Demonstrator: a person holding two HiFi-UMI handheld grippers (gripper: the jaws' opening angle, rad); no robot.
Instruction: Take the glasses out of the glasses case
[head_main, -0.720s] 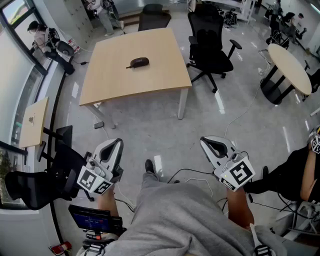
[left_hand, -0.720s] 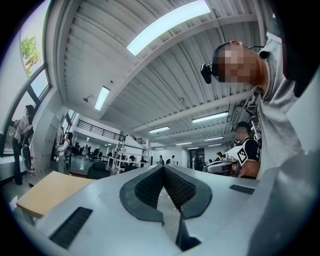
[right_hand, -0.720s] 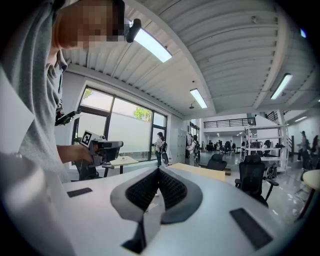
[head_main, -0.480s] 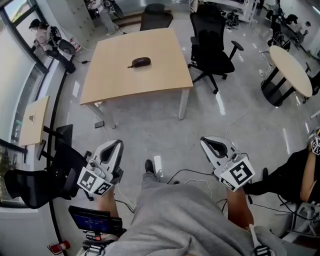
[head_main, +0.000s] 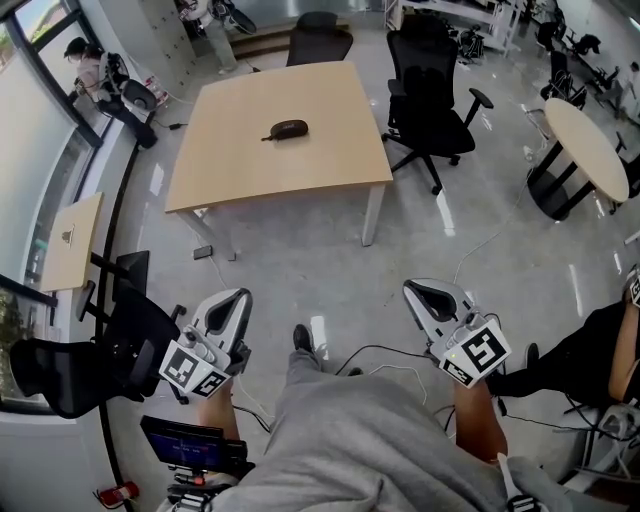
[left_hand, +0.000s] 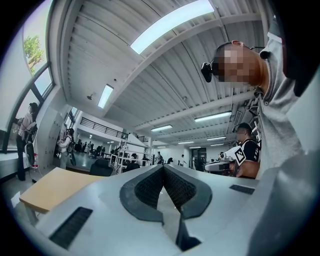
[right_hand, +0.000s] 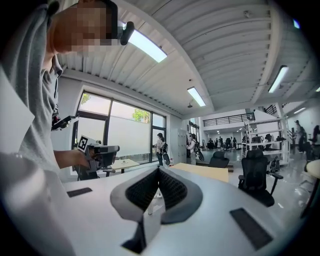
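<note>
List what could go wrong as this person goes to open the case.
1. Cables lie on the floor by the feet, toward the table: a trip is possible.
2. The case lies loose on the tabletop and may slide when pushed.
3. The left gripper and right gripper are shut; unopened, they would only knock the case.

Dark brown glasses case (head_main: 289, 128), pale wood table (head_main: 250, 165), black office chair (head_main: 428, 95)
</note>
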